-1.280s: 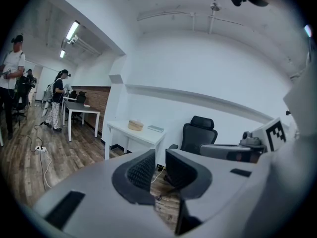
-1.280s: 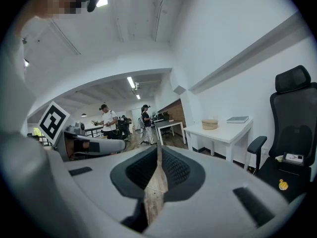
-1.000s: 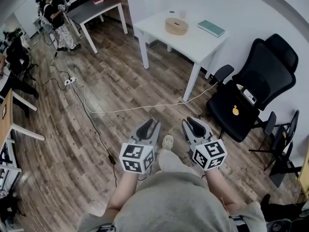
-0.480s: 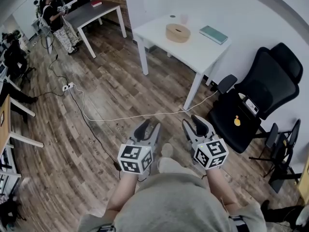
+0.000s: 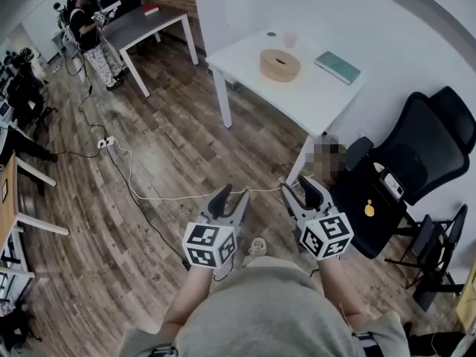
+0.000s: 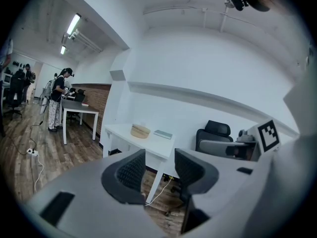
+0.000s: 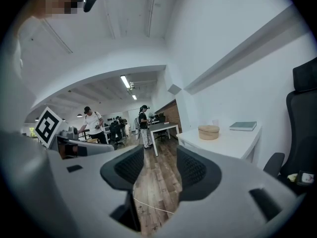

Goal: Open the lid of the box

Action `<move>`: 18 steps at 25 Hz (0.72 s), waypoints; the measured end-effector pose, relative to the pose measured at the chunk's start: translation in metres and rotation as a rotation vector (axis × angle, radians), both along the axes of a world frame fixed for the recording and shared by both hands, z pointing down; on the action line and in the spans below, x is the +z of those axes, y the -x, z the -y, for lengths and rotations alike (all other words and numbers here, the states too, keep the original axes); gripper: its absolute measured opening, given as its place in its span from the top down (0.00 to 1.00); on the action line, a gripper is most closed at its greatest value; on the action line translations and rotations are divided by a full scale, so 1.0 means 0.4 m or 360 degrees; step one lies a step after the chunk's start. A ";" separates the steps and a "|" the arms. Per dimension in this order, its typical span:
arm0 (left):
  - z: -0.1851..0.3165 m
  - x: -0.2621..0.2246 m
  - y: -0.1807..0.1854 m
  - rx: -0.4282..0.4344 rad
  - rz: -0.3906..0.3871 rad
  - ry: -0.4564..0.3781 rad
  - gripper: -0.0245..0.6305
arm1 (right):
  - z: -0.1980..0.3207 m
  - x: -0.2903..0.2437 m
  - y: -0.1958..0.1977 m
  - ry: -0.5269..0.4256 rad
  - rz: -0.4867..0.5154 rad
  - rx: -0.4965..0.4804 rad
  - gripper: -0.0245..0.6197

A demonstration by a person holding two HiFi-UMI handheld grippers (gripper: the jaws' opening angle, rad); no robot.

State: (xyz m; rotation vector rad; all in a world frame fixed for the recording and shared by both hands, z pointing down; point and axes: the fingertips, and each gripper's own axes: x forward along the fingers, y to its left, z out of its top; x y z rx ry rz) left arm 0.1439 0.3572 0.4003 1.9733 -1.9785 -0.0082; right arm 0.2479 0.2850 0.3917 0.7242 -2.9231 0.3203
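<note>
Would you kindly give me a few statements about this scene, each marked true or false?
The round wooden box sits on the white table. True.
The box's lid is already off. False: it is on.
A green book lies on that table. True.
The left gripper grips the box. False: its jaws, just opening, stand apart, empty, away from the box.
The office chair is red. False: it is black.

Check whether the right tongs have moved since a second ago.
Yes. The right tongs have advanced toward the white table: their tips now reach the floor cable that lay well ahead. Their jaws have just been opening, nothing between them.
</note>
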 end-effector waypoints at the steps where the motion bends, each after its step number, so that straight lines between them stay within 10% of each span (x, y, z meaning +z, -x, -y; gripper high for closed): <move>1: 0.020 -0.001 0.010 -0.0003 0.0000 -0.0001 0.70 | 0.021 -0.002 0.012 0.0000 0.0004 -0.0005 0.64; 18: 0.296 0.017 0.131 -0.0006 -0.0007 -0.0010 0.70 | 0.283 0.002 0.157 -0.0036 0.0003 -0.0055 0.62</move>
